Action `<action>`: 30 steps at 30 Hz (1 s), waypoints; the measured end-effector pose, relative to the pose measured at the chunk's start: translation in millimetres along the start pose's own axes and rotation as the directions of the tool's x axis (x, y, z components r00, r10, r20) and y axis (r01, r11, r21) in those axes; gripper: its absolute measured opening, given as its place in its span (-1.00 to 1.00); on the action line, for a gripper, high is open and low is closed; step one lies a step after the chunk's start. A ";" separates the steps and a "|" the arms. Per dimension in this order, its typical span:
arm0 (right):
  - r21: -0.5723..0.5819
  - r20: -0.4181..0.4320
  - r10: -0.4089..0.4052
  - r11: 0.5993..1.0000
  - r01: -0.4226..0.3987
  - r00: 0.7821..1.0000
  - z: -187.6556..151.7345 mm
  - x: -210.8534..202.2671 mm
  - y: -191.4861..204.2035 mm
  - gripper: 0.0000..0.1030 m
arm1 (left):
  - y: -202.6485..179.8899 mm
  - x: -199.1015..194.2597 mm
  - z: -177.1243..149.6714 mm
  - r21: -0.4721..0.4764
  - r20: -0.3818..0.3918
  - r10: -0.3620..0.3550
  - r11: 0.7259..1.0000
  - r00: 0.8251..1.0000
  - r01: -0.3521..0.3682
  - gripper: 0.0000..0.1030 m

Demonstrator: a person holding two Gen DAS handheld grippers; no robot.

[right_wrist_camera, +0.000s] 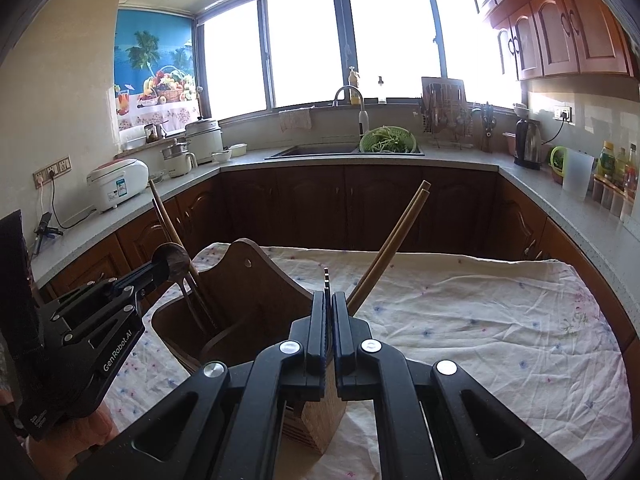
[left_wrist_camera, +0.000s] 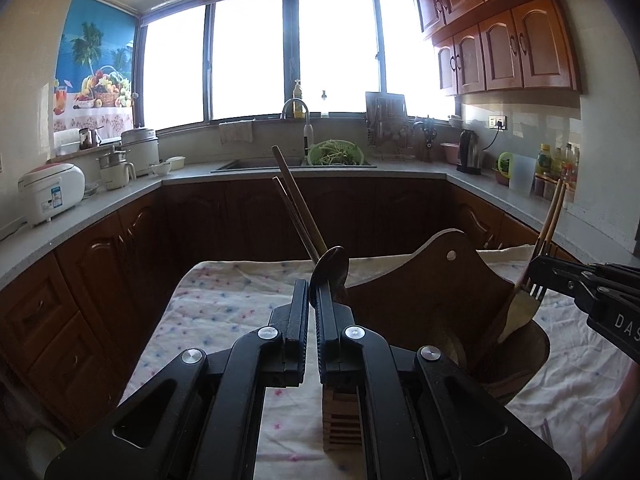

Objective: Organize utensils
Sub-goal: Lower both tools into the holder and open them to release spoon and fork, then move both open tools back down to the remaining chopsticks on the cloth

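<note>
A dark wooden utensil holder point(left_wrist_camera: 420, 296) point(right_wrist_camera: 256, 292) stands on the flowered cloth. My left gripper point(left_wrist_camera: 312, 284) point(right_wrist_camera: 164, 270) is shut on a spoon point(left_wrist_camera: 330, 268) point(right_wrist_camera: 176, 258) and a pair of dark chopsticks point(left_wrist_camera: 288, 188) point(right_wrist_camera: 160, 208). The spoon's bowl is up, and the lower ends reach down into the holder's left side. My right gripper point(right_wrist_camera: 330, 296) point(left_wrist_camera: 534, 274) is shut on a fork point(left_wrist_camera: 524, 308) point(right_wrist_camera: 327, 276), tines up, and a pair of light chopsticks point(right_wrist_camera: 400, 236) point(left_wrist_camera: 554, 208), over the holder's right side. Their lower ends are hidden.
A slotted light wooden block point(right_wrist_camera: 316, 420) point(left_wrist_camera: 340, 412) sits on the cloth point(right_wrist_camera: 480, 320) just under both grippers. Around the table runs a counter point(right_wrist_camera: 560, 200) with a sink, a green colander point(right_wrist_camera: 386, 140), a rice cooker point(right_wrist_camera: 116, 184), a kettle and bottles.
</note>
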State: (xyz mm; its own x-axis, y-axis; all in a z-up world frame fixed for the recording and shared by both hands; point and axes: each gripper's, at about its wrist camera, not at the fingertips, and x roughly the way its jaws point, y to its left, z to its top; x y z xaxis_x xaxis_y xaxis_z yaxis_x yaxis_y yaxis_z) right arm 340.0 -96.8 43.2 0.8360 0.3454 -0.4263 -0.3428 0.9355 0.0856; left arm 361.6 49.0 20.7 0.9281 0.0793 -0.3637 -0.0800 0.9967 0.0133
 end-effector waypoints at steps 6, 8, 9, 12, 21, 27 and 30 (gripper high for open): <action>0.012 -0.008 0.007 1.000 -0.007 1.000 2.9 0.8 0.2 -0.92 | -2.0 -0.3 1.4 0.000 -0.006 -0.003 1.000 1.000 0.003 -0.94; 0.015 -0.012 0.013 1.000 -0.013 1.000 3.7 1.0 1.1 -0.88 | -1.5 0.0 1.5 -0.002 -0.011 -0.005 1.000 1.000 0.005 -0.94; 0.016 -0.012 0.015 1.000 -0.015 1.000 4.2 0.7 1.6 -0.87 | -1.4 0.0 1.8 -0.003 -0.014 -0.006 1.000 1.000 0.006 -0.93; 0.017 -0.003 0.017 1.000 -0.017 1.000 5.8 -2.4 2.7 -0.87 | 0.0 -0.9 3.6 -0.008 -0.029 -0.006 1.000 1.000 0.006 -0.93; 0.046 0.031 0.012 0.999 -0.013 0.999 11.8 -20.5 -3.9 -0.39 | 12.1 -17.9 5.9 -0.043 -0.033 0.015 0.999 0.999 -0.017 0.06; 0.120 0.090 0.019 0.992 -0.030 0.996 12.2 -51.2 -18.7 0.23 | 21.3 -38.5 2.1 -0.057 -0.040 0.038 0.998 0.999 -0.040 0.50; 0.154 0.118 0.044 0.986 -0.062 0.992 9.3 -68.4 -27.5 0.67 | 23.8 -53.1 -0.4 -0.066 -0.035 0.046 0.997 0.998 -0.048 0.74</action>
State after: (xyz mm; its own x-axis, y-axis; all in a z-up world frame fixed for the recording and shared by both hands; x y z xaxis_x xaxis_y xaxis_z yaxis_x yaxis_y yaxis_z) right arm 296.2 -145.5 78.4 0.8648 0.3926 -0.3131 -0.3240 0.9126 0.2493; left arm 310.2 68.5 39.9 0.9101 0.1244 -0.3952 -0.1485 0.9884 -0.0309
